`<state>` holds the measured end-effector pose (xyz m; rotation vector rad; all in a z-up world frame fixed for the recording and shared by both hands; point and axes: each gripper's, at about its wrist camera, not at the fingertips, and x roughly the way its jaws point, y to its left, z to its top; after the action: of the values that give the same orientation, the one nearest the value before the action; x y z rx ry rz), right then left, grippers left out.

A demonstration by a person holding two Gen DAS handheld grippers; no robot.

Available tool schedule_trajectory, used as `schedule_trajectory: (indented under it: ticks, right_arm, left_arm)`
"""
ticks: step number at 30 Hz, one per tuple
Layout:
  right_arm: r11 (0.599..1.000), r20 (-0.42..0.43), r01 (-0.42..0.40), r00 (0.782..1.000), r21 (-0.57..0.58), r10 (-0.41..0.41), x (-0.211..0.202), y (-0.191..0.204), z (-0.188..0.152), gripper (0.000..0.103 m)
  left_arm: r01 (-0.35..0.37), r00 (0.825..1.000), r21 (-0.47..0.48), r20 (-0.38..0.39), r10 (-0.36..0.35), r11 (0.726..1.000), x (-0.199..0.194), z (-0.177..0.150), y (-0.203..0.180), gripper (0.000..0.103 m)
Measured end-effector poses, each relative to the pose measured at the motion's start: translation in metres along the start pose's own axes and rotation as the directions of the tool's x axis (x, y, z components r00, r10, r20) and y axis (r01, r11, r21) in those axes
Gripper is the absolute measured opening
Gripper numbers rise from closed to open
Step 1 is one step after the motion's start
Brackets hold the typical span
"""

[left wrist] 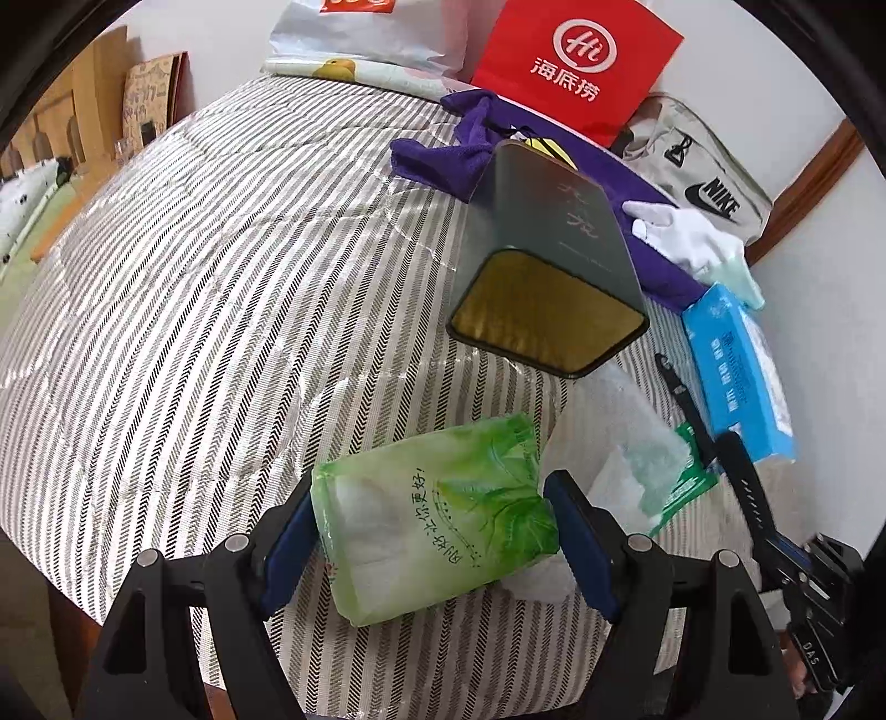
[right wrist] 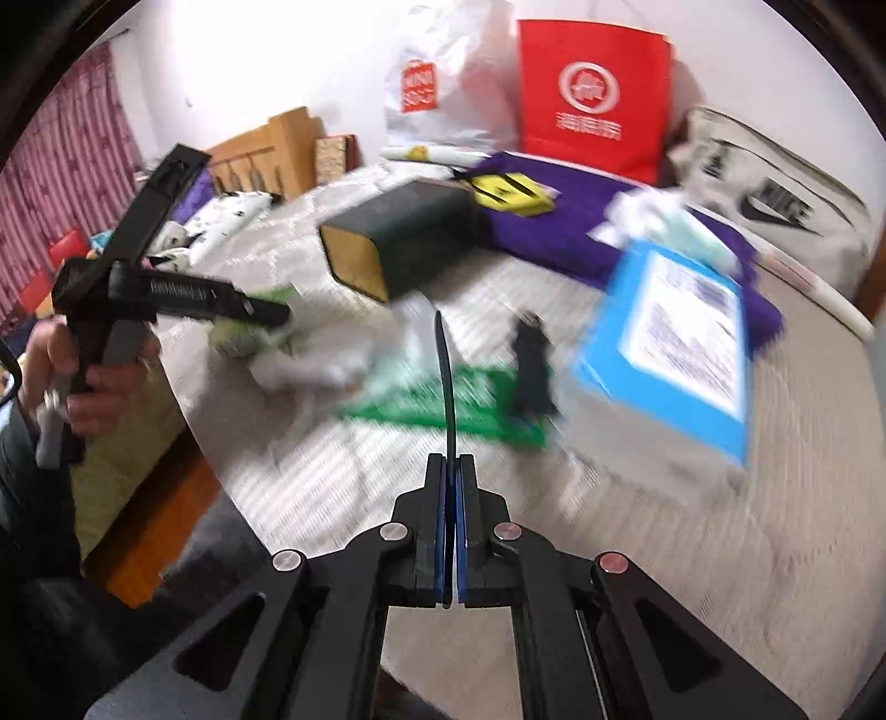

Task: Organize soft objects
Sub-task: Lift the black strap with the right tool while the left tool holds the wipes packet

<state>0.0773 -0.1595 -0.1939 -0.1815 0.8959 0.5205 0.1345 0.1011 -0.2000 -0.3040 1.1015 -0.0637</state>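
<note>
Tissue packs are being counted on the striped bedcover [left wrist: 194,277]: three in all. One green tissue pack [left wrist: 432,515] is being pinched between the blue pads [left wrist: 288,543] of the left gripper [left wrist: 429,545], at the near edge of the bedcover. A second, green-and-clear pack [left wrist: 653,459] is lying just beside it, toward the right, with a crumpled clear wrapper over it. A blue tissue pack [left wrist: 736,365] is lying farther right.

Beyond the green tissue pack, one dark green tin [left wrist: 548,255] is lying on its side, its gold inside turned toward the camera. Behind the tin, one purple cloth [left wrist: 443,155] is spread out, with one white glove [left wrist: 681,232] resting on its right part. Against the wall, one red paper bag [left wrist: 576,66], one white bag [left wrist: 360,33] and one grey sports bag [left wrist: 703,166] are standing.

In the right wrist view, heavily blurred, the right gripper [right wrist: 449,465] is seen pressed together on a thin dark strap [right wrist: 446,365] that curves upward from its tips; what the strap belongs to cannot be told. Only this view is showing a hand [right wrist: 83,382] holding the left gripper's handle, and a yellow object [right wrist: 509,191] on the purple cloth. Only the left wrist view is showing the printing on the green tissue pack clearly.
</note>
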Motion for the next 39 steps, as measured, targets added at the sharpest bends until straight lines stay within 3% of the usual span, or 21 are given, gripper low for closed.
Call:
schedule_trajectory:
  ticks: [7, 12, 25, 39]
  right_arm:
    - [0.993, -0.047, 0.09, 0.995, 0.077, -0.087, -0.009, -0.034, -0.039, 0.003]
    - [0.993, -0.051, 0.067, 0.997, 0.096, -0.062, 0.003, -0.04, -0.046, 0.003]
    - [0.991, 0.014, 0.007, 1.0, 0.133, -0.009, 0.013, -0.041, -0.038, 0.003]
    - [0.996, 0.089, -0.015, 0.996, 0.087, 0.007, -0.026, -0.028, -0.002, 0.003]
  left_arm:
    - [-0.05, 0.999, 0.011, 0.014, 0.05, 0.999, 0.002, 0.0, -0.005, 0.078]
    - [-0.071, 0.997, 0.023, 0.008, 0.07, 0.997, 0.004, 0.001, -0.008, 0.078]
    - [-0.083, 0.996, 0.025, 0.014, 0.083, 0.996, 0.005, 0.001, -0.01, 0.077]
    - [-0.033, 0.998, 0.043, 0.064, 0.03, 0.999, -0.033, 0.017, -0.016, 0.077]
